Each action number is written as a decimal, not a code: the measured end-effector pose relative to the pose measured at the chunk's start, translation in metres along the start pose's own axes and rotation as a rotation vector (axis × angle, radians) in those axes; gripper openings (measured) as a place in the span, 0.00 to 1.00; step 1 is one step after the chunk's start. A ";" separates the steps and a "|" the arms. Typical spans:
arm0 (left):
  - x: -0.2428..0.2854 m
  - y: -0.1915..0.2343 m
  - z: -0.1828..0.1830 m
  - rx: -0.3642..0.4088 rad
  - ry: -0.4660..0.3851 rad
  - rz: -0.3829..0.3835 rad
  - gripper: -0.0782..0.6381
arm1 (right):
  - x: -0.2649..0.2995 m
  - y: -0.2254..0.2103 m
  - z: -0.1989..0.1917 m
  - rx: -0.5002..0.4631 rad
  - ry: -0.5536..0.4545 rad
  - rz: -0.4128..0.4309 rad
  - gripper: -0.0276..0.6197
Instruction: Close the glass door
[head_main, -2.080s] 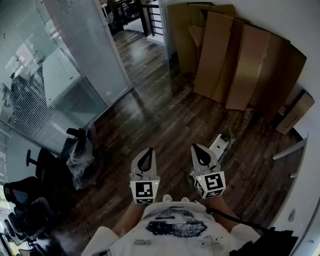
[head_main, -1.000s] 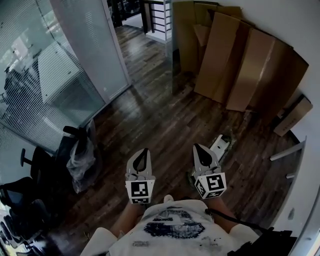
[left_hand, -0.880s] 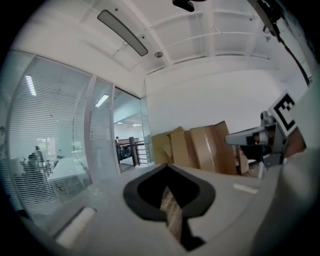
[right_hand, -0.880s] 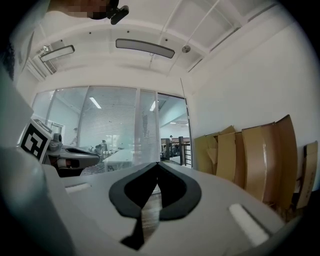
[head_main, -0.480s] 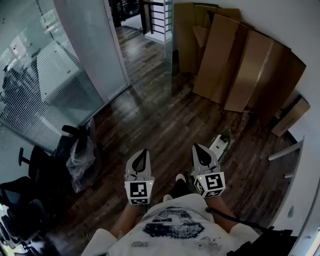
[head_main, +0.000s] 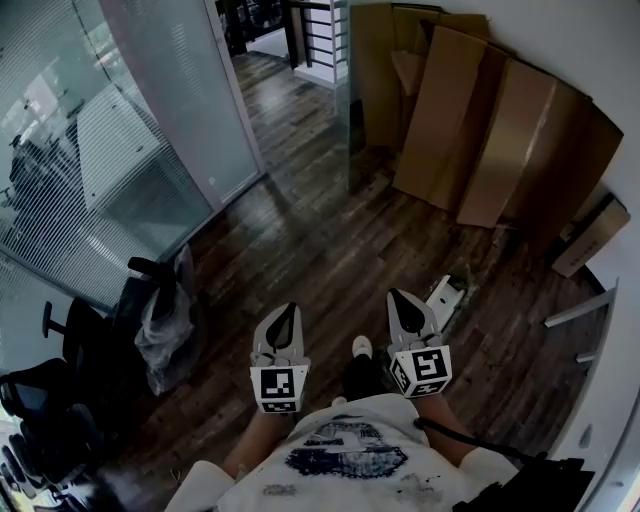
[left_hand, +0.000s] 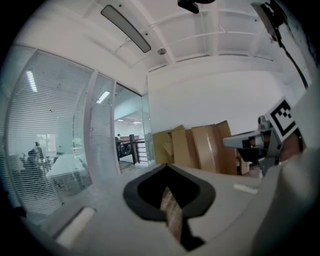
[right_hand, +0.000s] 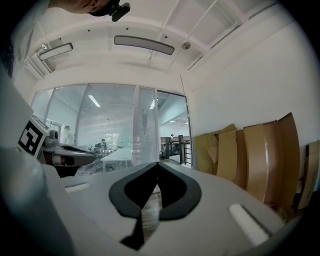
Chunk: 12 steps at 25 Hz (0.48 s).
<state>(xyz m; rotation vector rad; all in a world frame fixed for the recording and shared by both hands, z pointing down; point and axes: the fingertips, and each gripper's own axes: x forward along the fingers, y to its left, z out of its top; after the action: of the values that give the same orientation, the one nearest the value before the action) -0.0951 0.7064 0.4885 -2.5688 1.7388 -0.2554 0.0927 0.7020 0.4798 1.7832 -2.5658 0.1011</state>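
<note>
Both hands hold their grippers side by side in front of the torso, pointing roughly level toward the glass door (head_main: 343, 100), which stands ajar just beside the leaning cardboard sheets (head_main: 480, 130). The left gripper (head_main: 285, 313) and right gripper (head_main: 399, 299) are well short of the door, each with jaws closed tip to tip on nothing
</note>
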 end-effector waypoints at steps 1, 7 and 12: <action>0.007 0.001 0.000 0.005 0.001 0.002 0.11 | 0.006 -0.003 0.000 -0.001 -0.003 0.002 0.05; 0.066 0.004 -0.003 0.016 0.025 0.004 0.11 | 0.055 -0.039 -0.003 0.012 -0.003 0.009 0.05; 0.114 0.007 0.007 0.031 0.031 0.001 0.11 | 0.095 -0.070 0.004 0.012 -0.007 0.013 0.05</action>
<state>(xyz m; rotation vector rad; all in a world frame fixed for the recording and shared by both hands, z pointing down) -0.0596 0.5981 0.4939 -2.5564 1.7316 -0.3204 0.1256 0.5889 0.4836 1.7740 -2.5875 0.1116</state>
